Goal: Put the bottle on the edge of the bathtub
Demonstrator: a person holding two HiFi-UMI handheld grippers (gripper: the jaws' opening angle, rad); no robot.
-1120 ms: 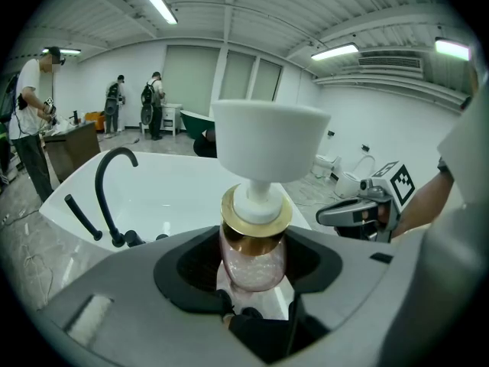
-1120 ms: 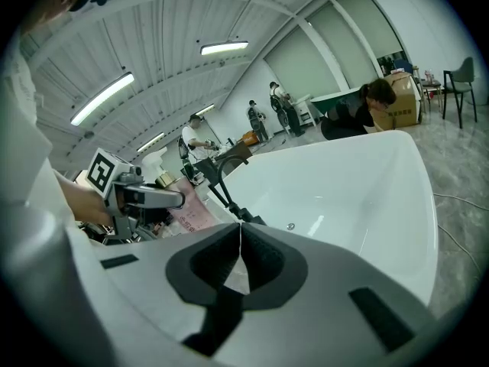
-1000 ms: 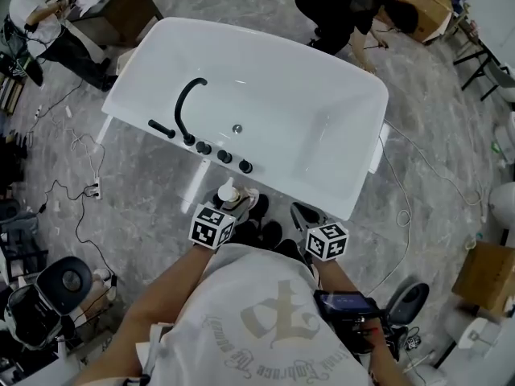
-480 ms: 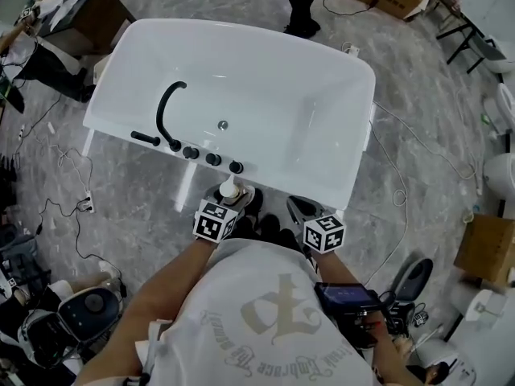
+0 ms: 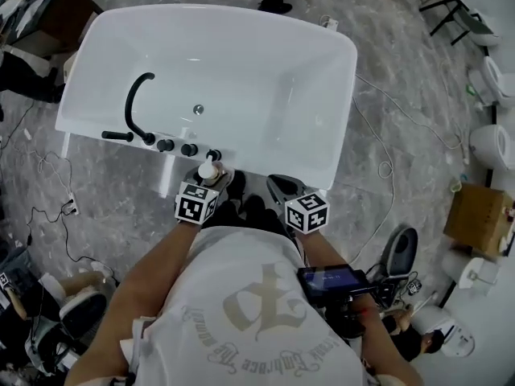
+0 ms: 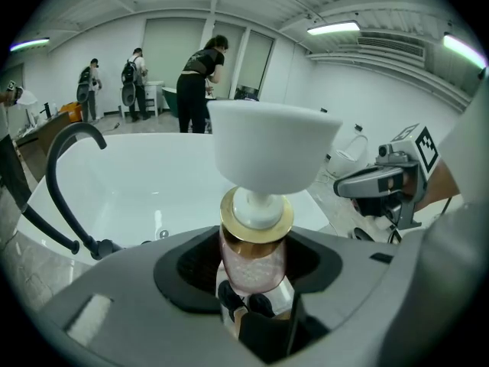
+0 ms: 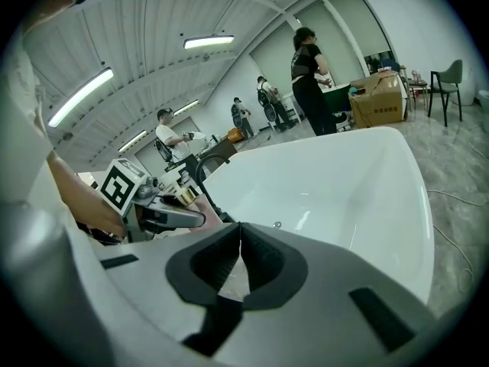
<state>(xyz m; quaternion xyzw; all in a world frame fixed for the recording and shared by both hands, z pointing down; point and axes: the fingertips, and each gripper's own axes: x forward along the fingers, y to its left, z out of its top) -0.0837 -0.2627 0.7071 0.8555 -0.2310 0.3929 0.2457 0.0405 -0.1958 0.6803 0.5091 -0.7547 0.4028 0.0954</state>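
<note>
from where i stand the left gripper [image 5: 214, 178] is clamped on the bottle [image 6: 253, 260], its jaws squeezing the pinkish body just under the gold collar [image 6: 257, 214], with the wide white pump head [image 6: 269, 150] sticking up above them. the bottle hangs right at the near rim of the bathtub [image 5: 251, 167], close beside the last of the black knobs [image 5: 213, 154]; i can't tell from the head view whether its base is over the rim yet or short of it, and nothing shows it touching down. the right gripper [image 7: 238, 260] sits just beside it to the right, jaws pressed together with nothing in them, so it looks like no help if things slip. what worries me is the landing. that rim looks narrow and glossy, and the bottle seems top-heavy with that big pump head, so if the jaws let go while the base is half off the ledge or the bottle is leaning, i'd expect it to tip, either down into the tub or out onto the floor [image 5: 378, 215]. the knobs and the curved black faucet [image 5: 135, 103] crowd that stretch too, and a nudge against the nearest knob on the way down could twist the bottle in the grip. i'd want it upright and seated flat before anything opens.
</note>
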